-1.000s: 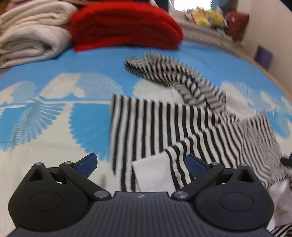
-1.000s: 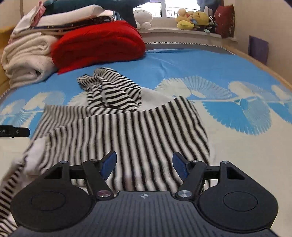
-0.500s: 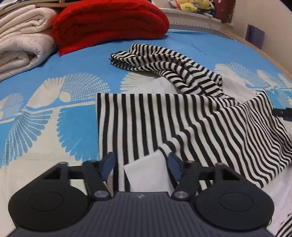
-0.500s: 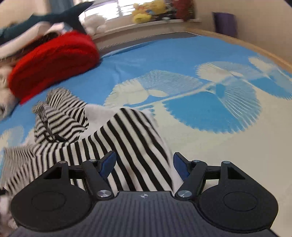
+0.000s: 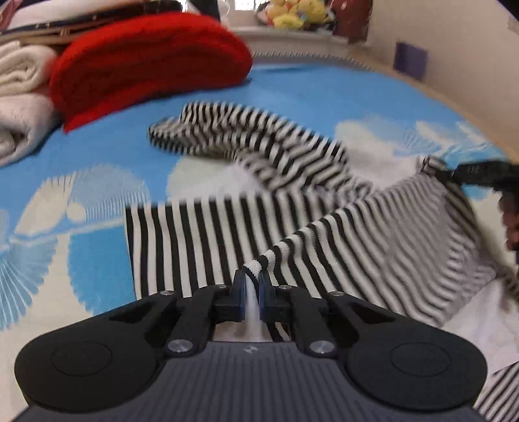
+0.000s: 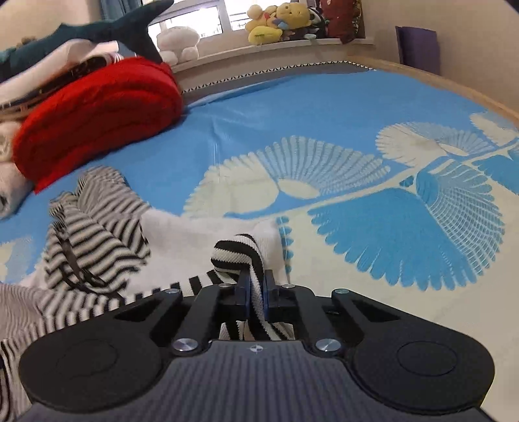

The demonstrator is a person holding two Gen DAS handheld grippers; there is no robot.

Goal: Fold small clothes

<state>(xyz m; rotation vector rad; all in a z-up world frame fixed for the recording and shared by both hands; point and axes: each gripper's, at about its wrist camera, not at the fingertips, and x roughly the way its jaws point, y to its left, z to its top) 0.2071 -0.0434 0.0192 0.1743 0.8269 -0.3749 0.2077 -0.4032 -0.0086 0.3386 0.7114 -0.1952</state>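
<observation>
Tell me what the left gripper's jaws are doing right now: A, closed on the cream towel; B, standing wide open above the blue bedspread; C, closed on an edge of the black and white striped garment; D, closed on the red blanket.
C: the left gripper has its jaws pinched shut on a raised edge of the striped garment.

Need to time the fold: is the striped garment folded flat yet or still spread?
Still spread: striped garment lies partly open, with an edge pinched in the left claw.

The garment [image 5: 227,240] lies spread on the bedspread [image 6: 324,130], its sleeve [image 5: 246,136] reaching toward the folded blanket [image 5: 146,61] behind it. Towels [image 5: 19,97] sit left of the blanket; plush toys [image 6: 275,22] line the windowsill [image 6: 259,52] beyond.
</observation>
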